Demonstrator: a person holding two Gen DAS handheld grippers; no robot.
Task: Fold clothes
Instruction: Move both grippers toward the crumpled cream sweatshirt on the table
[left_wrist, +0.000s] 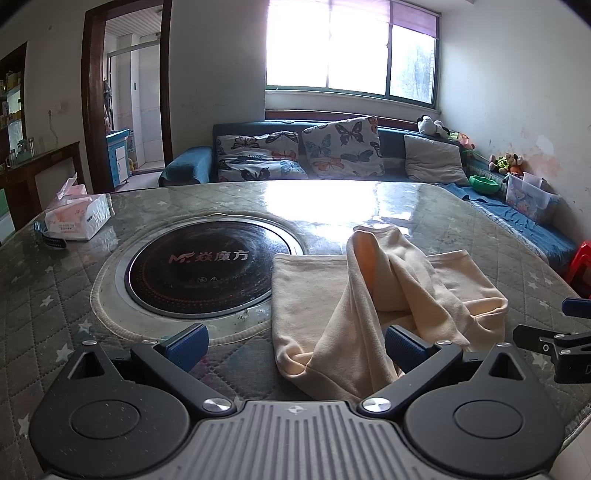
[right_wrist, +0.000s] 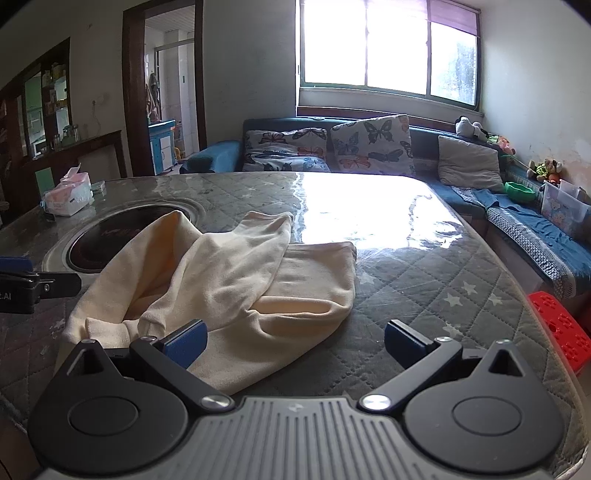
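Observation:
A cream garment (left_wrist: 332, 310) lies partly folded and rumpled on the quilted table, its near edge reaching between the fingers of my left gripper (left_wrist: 295, 345). That gripper is open, with the cloth draped by its right blue pad (left_wrist: 402, 349). From the right wrist view the same garment (right_wrist: 236, 277) spreads left of centre. My right gripper (right_wrist: 295, 343) is open above the table's near edge; its left pad (right_wrist: 186, 343) overlaps the cloth's near hem, and nothing is gripped. Each gripper shows at the edge of the other's view, the right gripper (left_wrist: 565, 343) and the left gripper (right_wrist: 26, 286).
A round black induction hob (left_wrist: 207, 266) is set into the table left of the garment. A tissue box (left_wrist: 75, 214) stands at the far left. A blue sofa with butterfly cushions (left_wrist: 340, 147) runs behind the table. A red stool (right_wrist: 561, 328) sits at the right.

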